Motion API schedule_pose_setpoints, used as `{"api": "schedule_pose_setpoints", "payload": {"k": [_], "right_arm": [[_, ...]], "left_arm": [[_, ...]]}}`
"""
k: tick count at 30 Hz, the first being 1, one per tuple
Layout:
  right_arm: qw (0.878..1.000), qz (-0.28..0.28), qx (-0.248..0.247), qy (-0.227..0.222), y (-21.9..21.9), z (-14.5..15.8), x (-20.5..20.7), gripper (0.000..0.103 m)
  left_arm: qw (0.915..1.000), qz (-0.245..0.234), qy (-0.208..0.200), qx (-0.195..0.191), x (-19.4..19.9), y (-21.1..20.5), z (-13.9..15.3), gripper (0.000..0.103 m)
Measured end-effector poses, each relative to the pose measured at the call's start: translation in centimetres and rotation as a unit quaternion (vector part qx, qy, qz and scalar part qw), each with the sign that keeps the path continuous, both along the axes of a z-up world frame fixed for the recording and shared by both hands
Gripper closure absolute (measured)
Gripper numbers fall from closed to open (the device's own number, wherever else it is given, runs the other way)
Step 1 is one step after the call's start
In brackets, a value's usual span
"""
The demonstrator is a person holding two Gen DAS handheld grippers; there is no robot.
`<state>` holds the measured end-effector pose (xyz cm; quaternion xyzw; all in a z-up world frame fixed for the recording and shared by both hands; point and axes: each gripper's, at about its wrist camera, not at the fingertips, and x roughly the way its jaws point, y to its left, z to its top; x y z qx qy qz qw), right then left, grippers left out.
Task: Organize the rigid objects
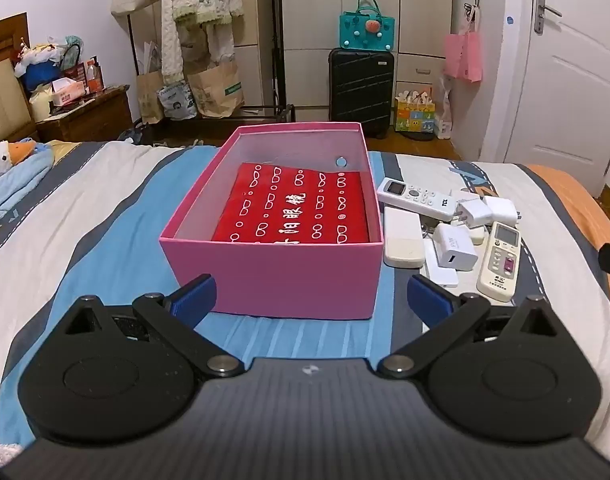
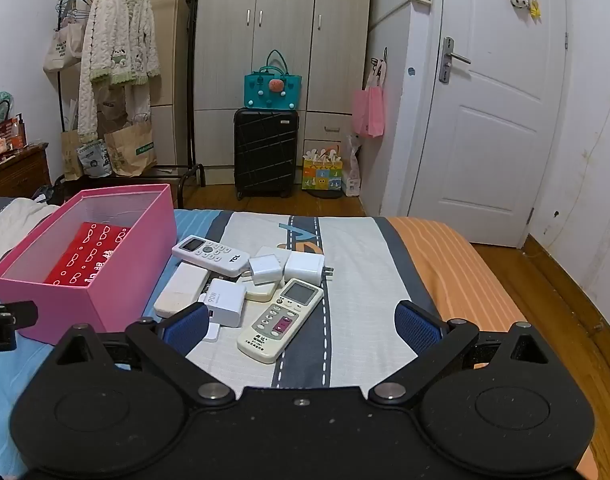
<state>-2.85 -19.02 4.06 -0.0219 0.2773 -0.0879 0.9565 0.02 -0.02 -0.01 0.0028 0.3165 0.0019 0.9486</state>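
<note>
Right gripper (image 2: 301,326) nearer, jaws spread and empty, cream remote (image 2: 281,320) dead ahead on the bed (image 2: 369,280) pointing its long axis away, pink box (image 2: 105,292) to its left; left gripper (image 1: 311,296) likewise agape, facing that box.

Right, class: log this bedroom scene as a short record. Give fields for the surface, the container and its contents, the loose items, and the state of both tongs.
surface: bed with a striped cover
container: pink box, lid off
contents: red patterned item lying flat inside
loose items: two remotes, one white and one cream, plus white chargers, piled beside the box
left tongs: open, empty, facing the box
right tongs: open, empty, over the pile
</note>
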Motion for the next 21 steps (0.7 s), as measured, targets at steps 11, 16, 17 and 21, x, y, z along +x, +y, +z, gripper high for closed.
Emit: {"api": "schedule_pose_setpoints", "payload": {"k": [11,16,17,21], "right_arm": [[1.000,-0.001,0.004,0.003,-0.10,0.08,0.05,0.002],[1.000,-0.002,0.004,0.004,0.32,0.15,-0.07,0.002],[1.000,-0.002,0.004,0.005,0.11,0.00,0.20,0.002],[1.000,-0.001,0.005,0.006,-0.07,-0.15,0.19,0.002]], "left_arm": [[0.9999,-0.009,0.007,-0.005,0.21,0.34,-0.46,0.000],[0.9997,-0.011,0.007,-0.019,0.07,0.80,-0.67,0.000],[0.9997,-0.011,0.007,-0.019,0.07,0.75,-0.59,0.000],[0.9998,-0.008,0.004,-0.020,0.15,0.52,-0.31,0.000]]}}
